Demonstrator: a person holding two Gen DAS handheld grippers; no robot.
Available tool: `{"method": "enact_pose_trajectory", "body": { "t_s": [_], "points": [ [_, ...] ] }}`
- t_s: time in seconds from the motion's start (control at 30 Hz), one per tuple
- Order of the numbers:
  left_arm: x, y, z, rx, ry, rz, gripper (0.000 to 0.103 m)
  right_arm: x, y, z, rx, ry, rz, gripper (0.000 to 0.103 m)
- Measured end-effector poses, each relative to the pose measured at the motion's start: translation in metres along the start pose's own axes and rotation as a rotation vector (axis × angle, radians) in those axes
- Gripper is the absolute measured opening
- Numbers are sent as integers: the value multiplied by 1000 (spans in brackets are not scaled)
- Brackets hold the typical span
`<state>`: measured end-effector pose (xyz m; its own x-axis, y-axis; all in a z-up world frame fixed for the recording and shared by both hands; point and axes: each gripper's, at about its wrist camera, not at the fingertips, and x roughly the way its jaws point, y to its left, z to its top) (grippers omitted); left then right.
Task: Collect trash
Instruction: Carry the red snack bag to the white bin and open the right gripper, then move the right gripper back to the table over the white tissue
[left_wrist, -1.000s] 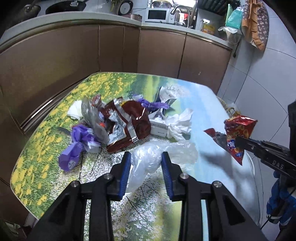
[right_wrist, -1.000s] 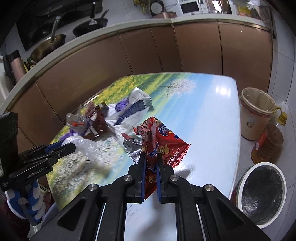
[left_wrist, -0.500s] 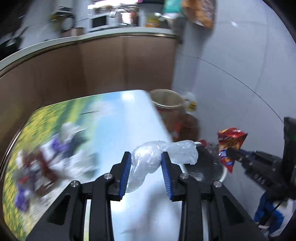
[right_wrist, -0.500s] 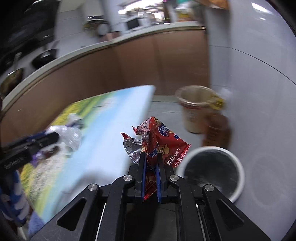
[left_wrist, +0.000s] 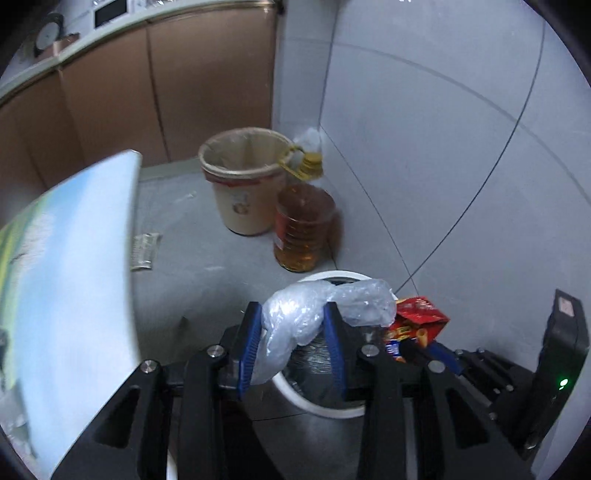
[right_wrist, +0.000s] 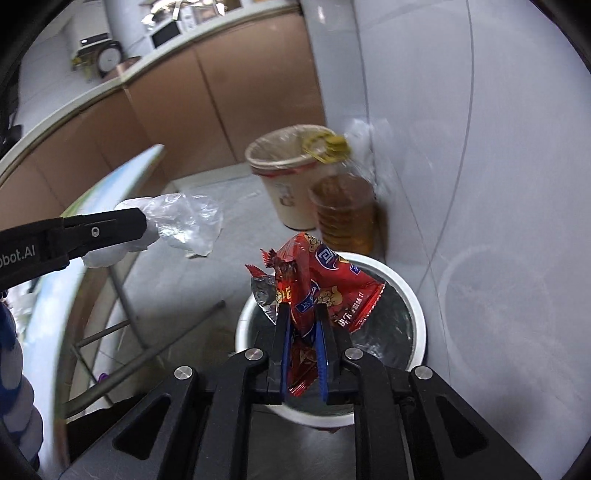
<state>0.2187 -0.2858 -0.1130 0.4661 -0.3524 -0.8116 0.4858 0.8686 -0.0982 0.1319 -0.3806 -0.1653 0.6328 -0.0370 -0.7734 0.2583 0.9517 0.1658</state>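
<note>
My left gripper (left_wrist: 292, 310) holds a crumpled clear plastic bag (left_wrist: 354, 299) between its blue pads, and its jaws are opening. It hangs over the near rim of a white bin with a black liner (left_wrist: 317, 406) on the floor. My right gripper (right_wrist: 302, 310) has a red snack wrapper (right_wrist: 325, 273) between its pads, right above the same white bin (right_wrist: 417, 306); these jaws are opening too. In the right wrist view the left gripper (right_wrist: 140, 225) and its clear bag (right_wrist: 188, 221) reach in from the left. The red wrapper (left_wrist: 417, 317) also shows at the right of the left wrist view.
A beige lined bin (left_wrist: 240, 199) and a large bottle of amber oil (left_wrist: 303, 229) stand against the tiled wall behind the white bin. The table's edge (left_wrist: 74, 258) is at the left, with its metal legs (right_wrist: 122, 291) below. A flat wrapper (left_wrist: 144, 247) lies on the floor.
Both grippers have swung off the littered table to the right and now hang over the white floor bin, each still carrying its piece. The right jaws stand slightly wider.
</note>
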Motion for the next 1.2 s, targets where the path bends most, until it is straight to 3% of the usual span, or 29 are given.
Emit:
{"method": "enact_pose_trajectory", "body": {
  "t_s": [0.07,0.17,0.27,0.43,0.6,0.77,1.1,1.2],
  "points": [
    [20,-4,4,-6,36,-29,36,17,-8,0,14,23,-15,15],
    [42,-12,8,-20,75,-71,47,37,-18,-3,30,55,-35,27],
    [49,-17,5,-35,87,-109,47,47,-26,-9,52,72,-51,38],
    [34,-14,1,-44,50,-128,47,43,-30,-18,63,75,-66,42],
    [-15,-4,-2,-65,-92,-73,47,19,-15,-14,51,22,-54,65],
    [-78,15,-16,-85,-244,24,47,-23,16,-4,6,-81,-34,82],
    [-188,69,-60,-106,-343,129,51,-146,96,14,-121,-335,-6,91],
    [-222,88,-79,-129,-375,172,55,-188,117,14,-140,-414,54,96]
  ]
}}
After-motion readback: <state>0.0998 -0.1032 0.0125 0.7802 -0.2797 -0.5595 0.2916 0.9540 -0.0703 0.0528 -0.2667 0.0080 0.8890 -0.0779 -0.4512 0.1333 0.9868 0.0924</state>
